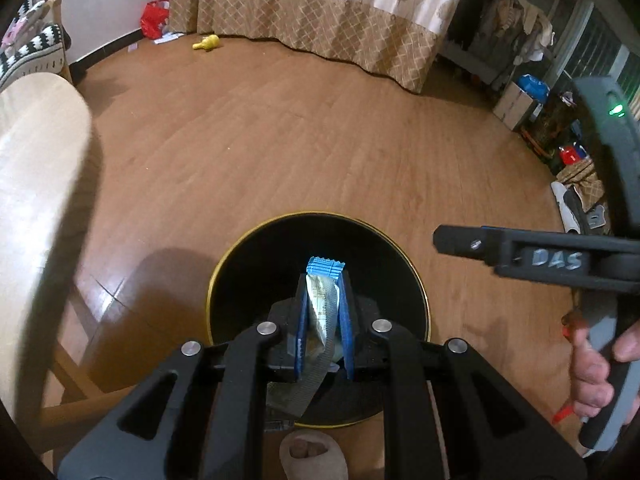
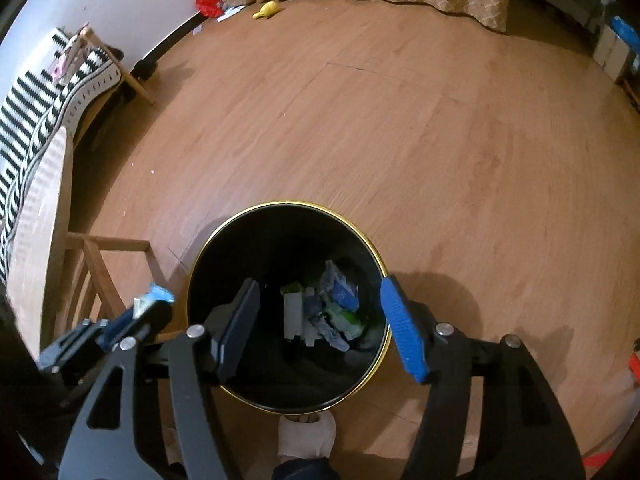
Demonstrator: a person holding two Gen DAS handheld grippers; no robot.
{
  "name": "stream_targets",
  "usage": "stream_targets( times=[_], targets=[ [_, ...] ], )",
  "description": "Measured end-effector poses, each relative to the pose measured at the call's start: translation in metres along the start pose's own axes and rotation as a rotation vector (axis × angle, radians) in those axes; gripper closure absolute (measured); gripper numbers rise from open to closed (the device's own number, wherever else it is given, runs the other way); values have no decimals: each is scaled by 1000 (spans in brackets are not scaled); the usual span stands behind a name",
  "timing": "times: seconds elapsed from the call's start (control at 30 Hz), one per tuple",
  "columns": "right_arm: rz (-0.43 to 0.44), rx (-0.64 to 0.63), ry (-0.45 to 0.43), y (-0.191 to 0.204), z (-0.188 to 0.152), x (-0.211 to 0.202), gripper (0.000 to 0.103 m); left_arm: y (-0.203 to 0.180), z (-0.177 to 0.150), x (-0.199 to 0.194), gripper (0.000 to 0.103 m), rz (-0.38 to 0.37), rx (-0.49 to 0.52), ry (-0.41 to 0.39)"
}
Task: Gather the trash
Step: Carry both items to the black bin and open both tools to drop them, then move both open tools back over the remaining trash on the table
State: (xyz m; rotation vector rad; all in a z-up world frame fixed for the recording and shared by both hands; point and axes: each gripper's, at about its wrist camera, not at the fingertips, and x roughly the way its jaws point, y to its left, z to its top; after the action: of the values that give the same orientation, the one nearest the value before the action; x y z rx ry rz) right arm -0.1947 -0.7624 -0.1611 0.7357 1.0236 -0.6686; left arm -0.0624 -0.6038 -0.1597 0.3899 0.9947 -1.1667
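Note:
A black bin with a gold rim [image 1: 316,213] stands on the wooden floor below both grippers. My left gripper [image 1: 325,280] is shut on a silver-and-white wrapper with a blue crimped end [image 1: 325,300], held over the bin's mouth. In the right wrist view the same wrapper [image 2: 154,294] shows at the lower left, beside the bin rim [image 2: 288,202]. My right gripper [image 2: 320,284] hangs open over the bin with nothing between its blue pads [image 2: 404,332]. Several crumpled blue, white and green wrappers [image 2: 332,312] lie at the bin's bottom.
A pale wooden table [image 1: 36,160] and a chair with a striped cushion [image 2: 24,120] stand to the left. A yellow toy [image 1: 207,43] and a red bag [image 1: 154,18] lie by the curtain. Boxes and clutter [image 1: 520,100] line the right. A slippered foot [image 1: 312,456] touches the bin.

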Motion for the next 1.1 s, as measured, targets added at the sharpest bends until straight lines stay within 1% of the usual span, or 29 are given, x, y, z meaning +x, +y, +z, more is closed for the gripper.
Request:
stream_targets(
  times=[0.17,0.2,0.27,0.33,0.37,0.43,0.53,0.63,0.67,0.73,0.83,0.87,0.93,1.0,1.07,1.1],
  targets=[
    [-5,20,-12,-7,2,-3,41,0,-2,22,90,-12,4,36],
    [-3,24,-15,-8,2,-3,41,-1,-2,27,88,-9,6,43],
    [1,31,-20,-11,1,-5,41,-2,-2,37,79,-13,-4,68],
    [2,31,-23,-12,2,-6,41,-2,-2,40,46,-16,-14,69],
    [-1,29,-25,-12,2,-7,41,-2,-1,40,43,-18,-16,60],
    [-2,31,-31,-12,1,-8,41,-5,-1,39,40,-23,-9,55],
    [-4,39,-43,-14,0,-12,40,-8,-1,37,37,-35,1,47],
    [-1,53,-58,-15,0,-19,39,-12,0,27,35,-45,3,33],
    [4,60,-67,-15,1,-23,39,-14,0,20,34,-50,4,23],
    [14,71,-89,-13,2,-33,37,-15,0,3,27,-53,7,-2],
    [28,70,-132,-2,1,-51,34,-11,1,-36,19,-64,-3,-49],
    [31,65,-143,3,0,-55,33,-7,1,-54,18,-64,-9,-71],
    [44,39,-162,20,-2,-65,32,5,-2,-89,11,-60,-16,-111],
    [63,3,-169,44,-4,-71,30,19,-8,-117,11,-30,-27,-142],
    [81,-32,-172,68,-7,-76,29,39,-16,-150,10,26,-50,-171],
    [97,-60,-171,87,-9,-79,29,49,-20,-164,9,51,-63,-180]
  ],
)
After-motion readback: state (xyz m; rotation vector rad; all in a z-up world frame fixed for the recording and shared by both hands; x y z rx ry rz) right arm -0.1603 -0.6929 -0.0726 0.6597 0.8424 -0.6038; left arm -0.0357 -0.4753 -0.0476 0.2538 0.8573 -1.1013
